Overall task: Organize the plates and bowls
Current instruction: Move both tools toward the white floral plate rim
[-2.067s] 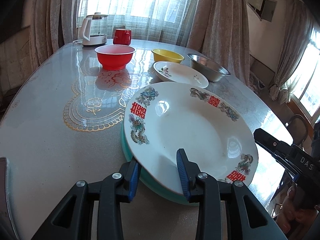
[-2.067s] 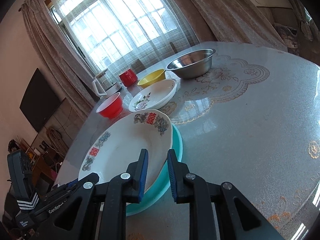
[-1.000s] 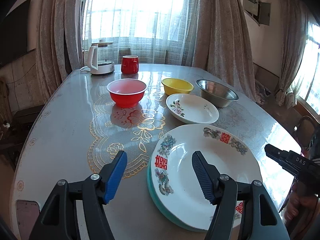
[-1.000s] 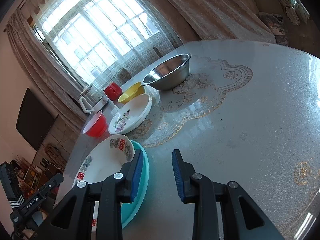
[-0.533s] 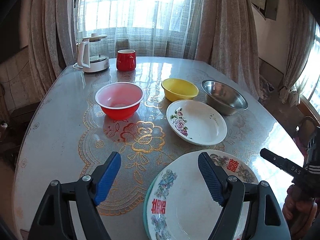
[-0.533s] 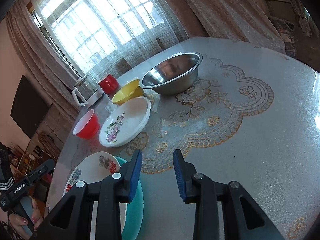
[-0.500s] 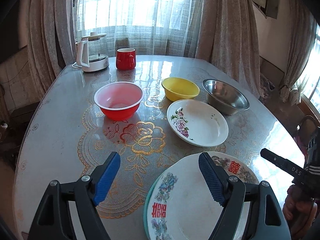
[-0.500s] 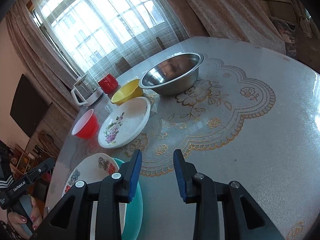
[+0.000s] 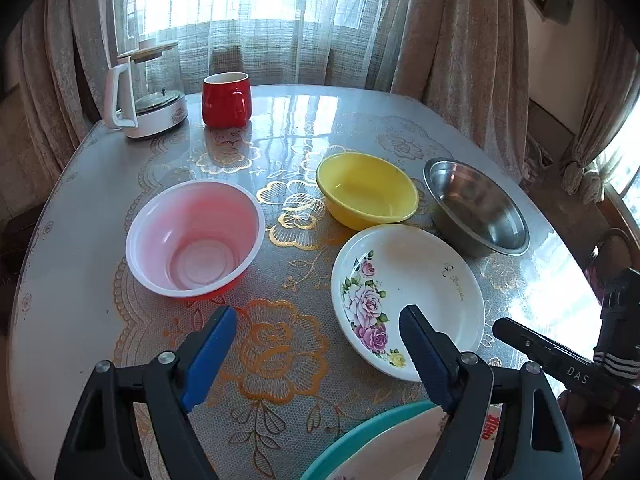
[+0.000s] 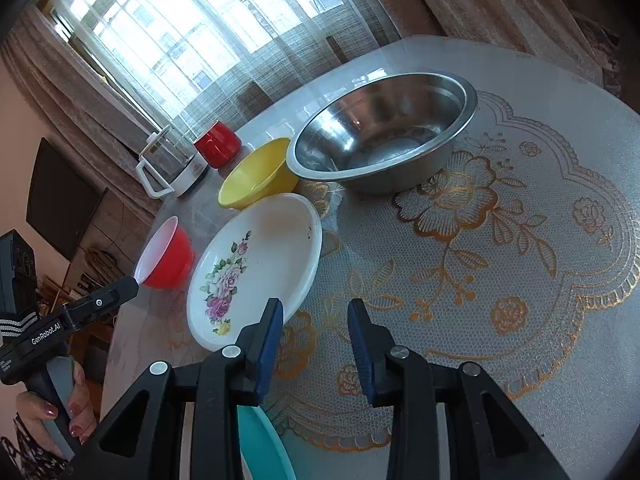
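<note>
My left gripper is open and empty above the table, its right finger over the near rim of the white rose plate. My right gripper is open and empty, its left finger beside that plate's near edge. A red bowl, a yellow bowl and a steel bowl stand behind it; they also show in the right wrist view as red bowl, yellow bowl and steel bowl. The teal plate under the big white plate lies at the bottom edge.
A glass kettle and a red mug stand at the table's far left. The table has a gold lace mat. Curtains and windows are behind. The right gripper's body shows at the right.
Both grippers have let go of the big white plate, opened and moved forward over the table toward the rose plate. The stacked plates have slid to the frames' bottom edges.
</note>
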